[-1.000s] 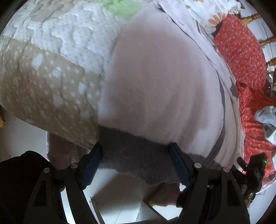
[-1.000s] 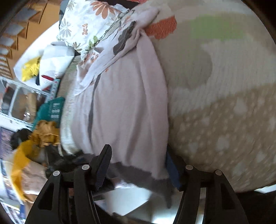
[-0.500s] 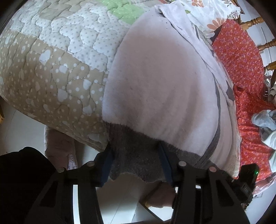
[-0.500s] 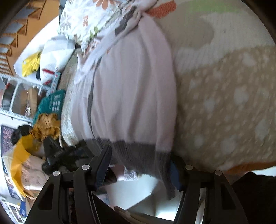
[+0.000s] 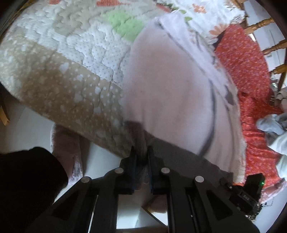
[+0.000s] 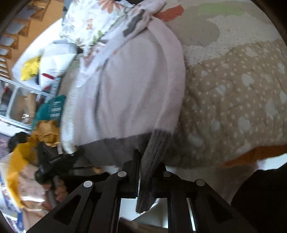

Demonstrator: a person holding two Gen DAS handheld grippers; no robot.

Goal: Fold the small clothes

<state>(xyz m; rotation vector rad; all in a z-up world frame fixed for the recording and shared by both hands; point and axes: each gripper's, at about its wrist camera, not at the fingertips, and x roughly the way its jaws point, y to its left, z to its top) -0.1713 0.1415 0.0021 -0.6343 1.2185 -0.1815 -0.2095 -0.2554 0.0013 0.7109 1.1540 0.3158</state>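
A pale pink garment (image 5: 172,89) with a grey ribbed hem (image 5: 183,154) lies spread on a quilted bed cover, hem hanging over the bed's near edge. My left gripper (image 5: 141,152) is shut on the hem's left corner. In the right wrist view the same garment (image 6: 129,86) lies flat, and my right gripper (image 6: 148,157) is shut on the hem's other corner (image 6: 152,157), which bunches between the jaws. The other gripper and the hand holding it show at lower left (image 6: 53,166).
The quilt (image 5: 62,71) has beige, white and green patches. A floral sheet (image 5: 211,16) and an orange-red spotted cloth (image 5: 247,75) lie beyond the garment, with a grey-white bundle (image 5: 274,123) at right. White floor and a pink slipper (image 5: 66,145) lie below. Bags and shelves (image 6: 35,75) stand left.
Both grippers have closed from open onto the garment's grey hem corners. The hem is now pinched and bunched between each pair of jaws.
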